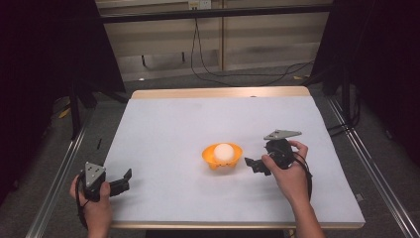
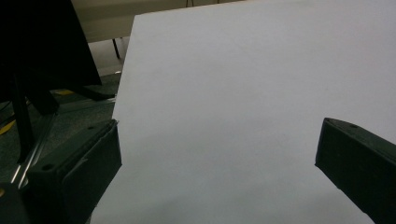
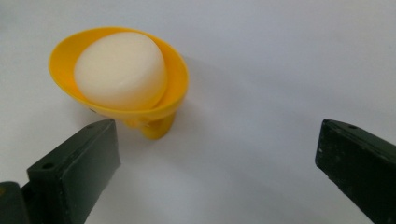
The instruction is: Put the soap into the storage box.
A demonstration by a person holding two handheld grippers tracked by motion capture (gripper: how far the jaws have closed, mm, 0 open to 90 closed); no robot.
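Egg's sitting in the cup, nobody's holding anything

White egg (image 1: 224, 151) sits in the orange cup (image 1: 222, 163) mid-table (image 1: 163, 129), so that bit looks done. Right gripper (image 1: 253, 164) hangs just beside it, jaws spread, empty; left gripper (image 1: 124, 178) idles near the table's corner, jaws spread too. Right gripper view shows the cup's little foot, hidden from above.
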